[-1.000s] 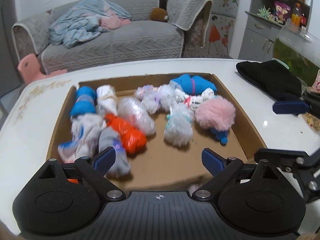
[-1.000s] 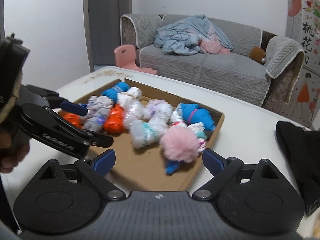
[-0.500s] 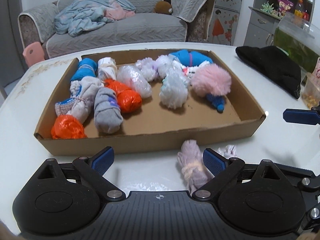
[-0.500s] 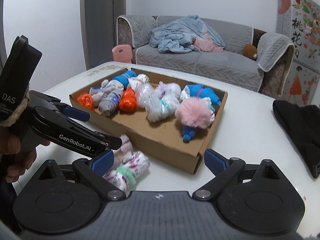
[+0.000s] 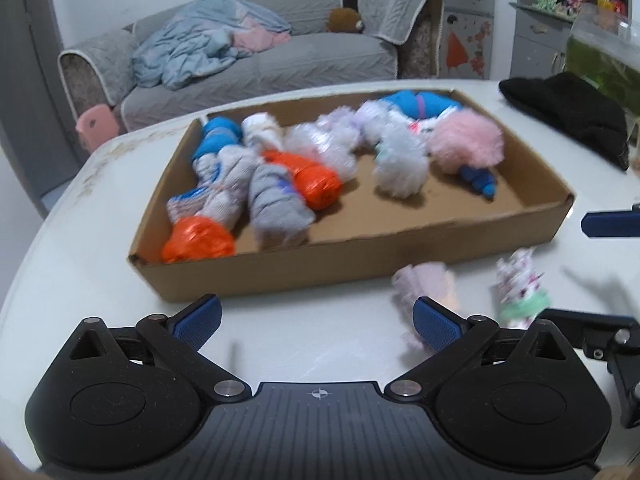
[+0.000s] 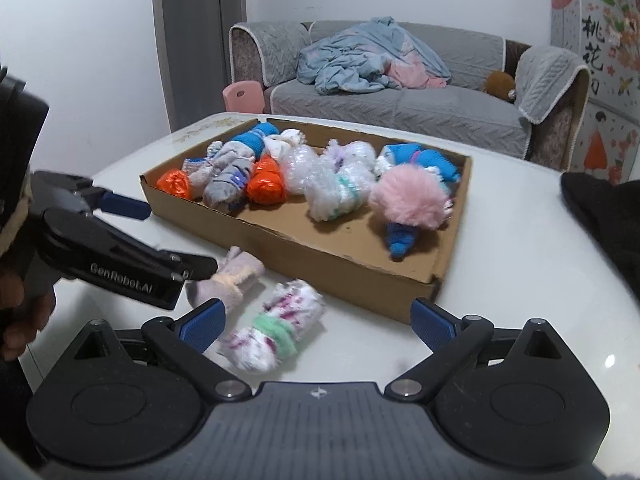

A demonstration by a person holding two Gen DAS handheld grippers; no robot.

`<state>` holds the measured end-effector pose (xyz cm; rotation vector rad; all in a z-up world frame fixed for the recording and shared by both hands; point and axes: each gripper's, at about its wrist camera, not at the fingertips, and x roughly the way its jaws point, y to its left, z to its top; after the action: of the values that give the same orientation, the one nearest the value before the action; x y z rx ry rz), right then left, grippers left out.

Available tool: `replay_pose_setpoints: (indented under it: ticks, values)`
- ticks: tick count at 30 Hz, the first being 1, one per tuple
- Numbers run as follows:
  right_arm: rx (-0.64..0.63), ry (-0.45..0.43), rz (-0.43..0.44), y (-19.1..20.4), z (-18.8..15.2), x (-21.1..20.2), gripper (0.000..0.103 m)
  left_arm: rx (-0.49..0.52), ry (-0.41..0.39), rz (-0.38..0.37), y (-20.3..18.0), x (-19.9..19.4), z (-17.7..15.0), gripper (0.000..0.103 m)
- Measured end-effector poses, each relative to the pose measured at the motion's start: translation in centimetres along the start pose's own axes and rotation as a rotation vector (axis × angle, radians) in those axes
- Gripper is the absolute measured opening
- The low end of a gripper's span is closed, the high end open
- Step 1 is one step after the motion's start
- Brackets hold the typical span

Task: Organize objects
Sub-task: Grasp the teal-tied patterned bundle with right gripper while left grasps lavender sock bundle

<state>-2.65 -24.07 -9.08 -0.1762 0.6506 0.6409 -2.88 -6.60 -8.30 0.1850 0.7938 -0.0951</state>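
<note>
Right wrist view: your right claw stands spread and empty, its jaws having just been opening, over the white sock roll with a mint-green band on the glossy white bench, just outside the shallow brown cardboard tray. It should prove light, soft and squashy — pinch at the band. Its long axis slants toward the tray. Your left claw, likewise spread and just widened, nears the pale lilac sock roll — its end toward the tray.

Both grippers have pulled back from the cardboard box. Now two sock bundles on the white table show: a pale purple one and a white one. Both sets of jaws have just been opening wider, holding nothing.
</note>
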Motion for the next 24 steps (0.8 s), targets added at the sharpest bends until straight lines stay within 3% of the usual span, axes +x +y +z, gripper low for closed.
replay_pose_setpoints:
  ticks: [3,5,7,12,24]
  values:
    - [-0.004,0.010,0.009,0.8,-0.3,1.1,0.098,-0.020,0.018,-0.006,0.8,0.1,-0.6,0.102]
    - [0.003,0.021,0.021,1.2,-0.5,1.8,0.085,-0.046,0.015,-0.023,1.3,-0.4,-0.8,0.102]
    - [0.018,0.040,0.040,1.1,-0.8,2.3,0.060,-0.076,0.006,-0.041,1.7,-1.0,-0.9,0.102]
    - [0.051,0.043,0.074,-0.1,-1.3,1.7,0.040,-0.180,-0.004,-0.151,1.3,-1.7,-0.6,0.102]
    - [0.057,0.019,0.001,-4.0,-3.8,-2.1,0.038,-0.136,-0.007,-0.222,-4.6,0.8,0.2,0.100]
